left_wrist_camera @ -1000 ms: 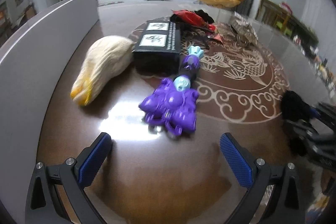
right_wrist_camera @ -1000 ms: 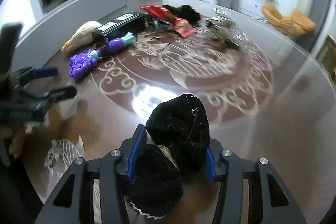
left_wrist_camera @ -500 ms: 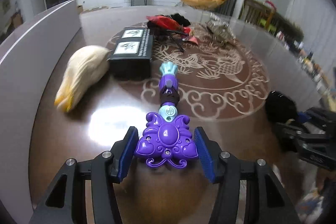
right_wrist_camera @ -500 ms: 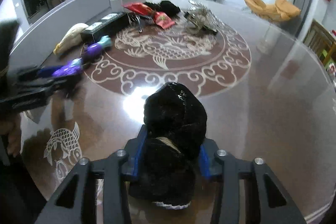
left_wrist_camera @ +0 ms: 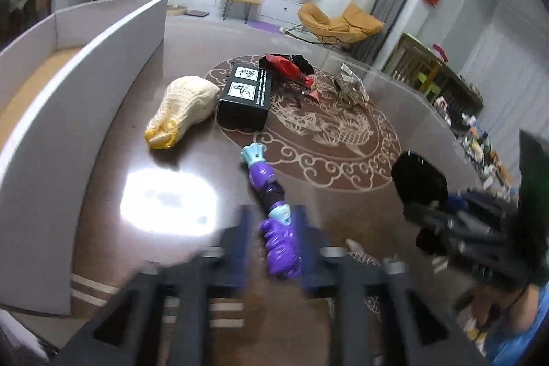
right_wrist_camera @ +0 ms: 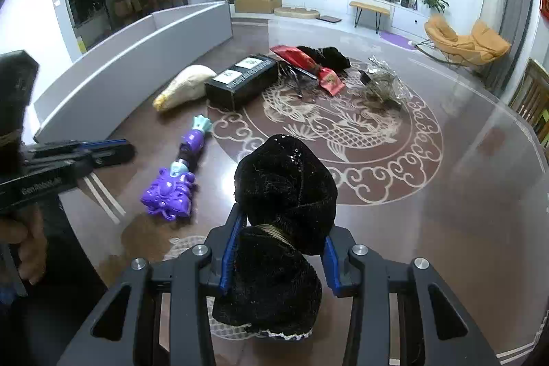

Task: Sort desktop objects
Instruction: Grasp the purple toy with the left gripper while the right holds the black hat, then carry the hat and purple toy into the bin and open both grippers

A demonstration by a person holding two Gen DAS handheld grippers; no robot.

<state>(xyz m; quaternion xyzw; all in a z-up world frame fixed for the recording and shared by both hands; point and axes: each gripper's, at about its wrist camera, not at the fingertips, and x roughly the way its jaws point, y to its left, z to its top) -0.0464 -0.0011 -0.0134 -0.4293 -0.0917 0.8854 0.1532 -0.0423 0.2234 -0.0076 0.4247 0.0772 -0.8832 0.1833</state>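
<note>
A purple toy wand (right_wrist_camera: 168, 194) with a teal tip lies flat on the brown table. My left gripper (right_wrist_camera: 130, 150) hovers up and to its left, clear of it. The blurred left wrist view shows the wand (left_wrist_camera: 278, 242) below the narrowed gap between my left gripper's (left_wrist_camera: 274, 215) fingers, and the pads do not touch it. My right gripper (right_wrist_camera: 284, 228) is shut on a black velvet bundle (right_wrist_camera: 284, 187), which bulges above and below the blue pads and is off the table. From the left wrist, the right gripper (left_wrist_camera: 429, 218) and bundle (left_wrist_camera: 418, 177) show at right.
A grey-walled open box (left_wrist_camera: 85, 84) runs along the table's left side. Beyond the wand lie a cream knitted item (left_wrist_camera: 182, 105), a black carton (left_wrist_camera: 245, 95), red and black items (left_wrist_camera: 284, 67) and a crinkled clear wrapper (left_wrist_camera: 350, 88). A hand (right_wrist_camera: 31, 235) holds the left gripper.
The left gripper's jaws closed in from wide open around the wand's broad end, then the gripper rose while the wand stayed on the table. The right gripper lifted with the black bundle.
</note>
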